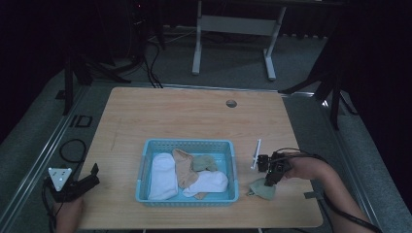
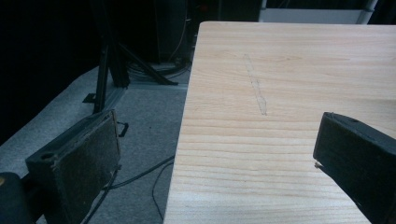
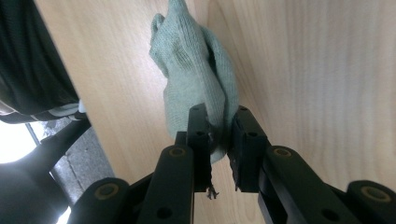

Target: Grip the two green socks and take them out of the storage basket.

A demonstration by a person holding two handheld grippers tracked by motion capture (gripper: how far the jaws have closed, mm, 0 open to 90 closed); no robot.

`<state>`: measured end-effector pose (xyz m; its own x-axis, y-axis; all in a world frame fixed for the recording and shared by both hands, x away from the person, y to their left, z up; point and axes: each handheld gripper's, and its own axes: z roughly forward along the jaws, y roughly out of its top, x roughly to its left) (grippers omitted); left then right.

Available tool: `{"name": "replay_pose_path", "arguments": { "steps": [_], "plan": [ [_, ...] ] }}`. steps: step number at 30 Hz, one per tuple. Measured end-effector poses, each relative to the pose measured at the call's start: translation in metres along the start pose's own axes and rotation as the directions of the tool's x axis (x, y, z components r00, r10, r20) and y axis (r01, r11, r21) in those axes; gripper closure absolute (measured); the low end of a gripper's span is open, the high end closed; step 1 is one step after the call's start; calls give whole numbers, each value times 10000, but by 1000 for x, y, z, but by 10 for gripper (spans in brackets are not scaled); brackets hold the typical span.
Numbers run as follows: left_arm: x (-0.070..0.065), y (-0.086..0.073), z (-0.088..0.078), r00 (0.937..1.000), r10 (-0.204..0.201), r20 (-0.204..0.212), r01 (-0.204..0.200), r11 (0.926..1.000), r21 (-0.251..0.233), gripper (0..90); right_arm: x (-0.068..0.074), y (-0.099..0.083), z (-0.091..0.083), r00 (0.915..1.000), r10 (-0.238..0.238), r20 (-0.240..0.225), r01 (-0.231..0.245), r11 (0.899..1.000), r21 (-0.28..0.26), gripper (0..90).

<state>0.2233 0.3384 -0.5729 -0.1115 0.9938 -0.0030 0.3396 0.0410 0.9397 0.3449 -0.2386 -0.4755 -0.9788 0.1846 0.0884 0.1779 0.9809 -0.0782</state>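
The right gripper (image 3: 219, 135) pinches one green sock (image 3: 194, 70), its cuff hidden between the jaws; the left gripper (image 2: 210, 154) gapes empty; four socks overlap in the basket (image 1: 233, 167).

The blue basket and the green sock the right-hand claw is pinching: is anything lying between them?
No. In the high view, bare wooden table separates the blue basket from the green sock, clamped by the right gripper.

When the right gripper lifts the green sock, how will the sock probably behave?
The green sock, pinched between the right gripper's fingers, already folds and bunches, so it will probably hang floppy. It looks like thin knit, likely light. The rough weave should resist slipping.
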Motion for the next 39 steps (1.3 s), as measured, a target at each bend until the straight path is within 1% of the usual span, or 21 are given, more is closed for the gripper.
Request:
{"name": "replay_pose_path", "arguments": {
  "steps": [1, 2, 3, 5, 6, 10, 13, 14, 16, 17, 19, 20, 21, 22, 25, 28, 32, 39],
  "plan": [
    [0, 0, 0, 10000, 3, -1, -3, 10000, 1, 7, -2, 0, 9, 9999, 15, -110, -15, 10000, 80, 796],
    [0, 0, 0, 10000, 2, 4, -2, 10000, 1, 7, -2, 0, 9, 9999, 15, -110, -15, 10000, 80, 796],
    [0, 0, 0, 10000, 5, -4, -5, 10000, 2, 7, -5, -1, 15, 9998, 107, -153, -105, 9999, 80, 795],
    [0, 0, 0, 10000, 8, -13, -8, 10000, 2, 7, -7, -2, 17, 9998, 113, -134, -112, 9999, 80, 795],
    [0, 0, 0, 10000, 15, -14, -15, 10000, -2, 7, -10, -2, 22, 9996, 258, -135, -257, 9996, 82, 795],
    [0, 0, 0, 10000, 11, -28, -11, 10000, -2, 7, -14, -2, 32, 9994, 352, -67, -350, 9988, 339, 792],
    [0, 0, 0, 10000, 9, -27, -9, 10000, 4, 7, -17, -2, 35, 9992, 401, -56, -398, 9985, 373, 780],
    [0, 0, 0, 10000, 10, -25, -10, 10000, 4, 7, -18, -2, 35, 9992, 411, 0, -411, 9983, 409, 757],
    [0, 0, 0, 10000, 4, -34, -4, 10000, 3, 7, -21, -2, 33, 9976, 690, 77, -693, 9967, 434, 680],
    [0, 0, 0, 10000, 8, -33, -8, 10000, 4, 7, -22, -2, 31, 9968, 792, 87, -795, 9955, 511, 651],
    [0, 0, 0, 10000, -1, -30, 1, 10000, 5, 7, -24, -3, 24, 9955, 886, 334, -901, 9949, 457, 634],
    [0, 0, 0, 10000, -1, -27, 1, 10000, 5, 7, -25, -2, 18, 9946, 927, 457, -945, 9947, 406, 625],
    [0, 0, 0, 10000, -2, -28, 2, 10000, 2, 7, -25, -2, 14, 9947, 883, 527, -902, 9954, 335, 616],
    [0, 0, 0, 10000, -3, -30, 3, 10000, 3, 7, -25, -1, 6, 9941, 885, 619, -897, 9958, 168, 607],
    [0, 0, 0, 10000, -3, -26, 3, 10000, 10, 7, -24, 2, -7, 9939, 850, 704, -845, 9964, -108, 590],
    [0, 0, 0, 10000, 9, -25, -9, 10000, 17, 7, -21, 7, -19, 9936, 713, 874, -694, 9973, -250, 590],
    [0, 0, 0, 10000, -4, -24, 4, 10000, 13, 7, -17, 18, -33, 9946, 449, 938, -415, 9984, -379, 590],
    [0, 0, 0, 10000, -9, -6, 9, 10000, 12, 7, -10, 40, -50, 9928, -35, 1194, 103, 9983, -565, 591]
  ]
}}
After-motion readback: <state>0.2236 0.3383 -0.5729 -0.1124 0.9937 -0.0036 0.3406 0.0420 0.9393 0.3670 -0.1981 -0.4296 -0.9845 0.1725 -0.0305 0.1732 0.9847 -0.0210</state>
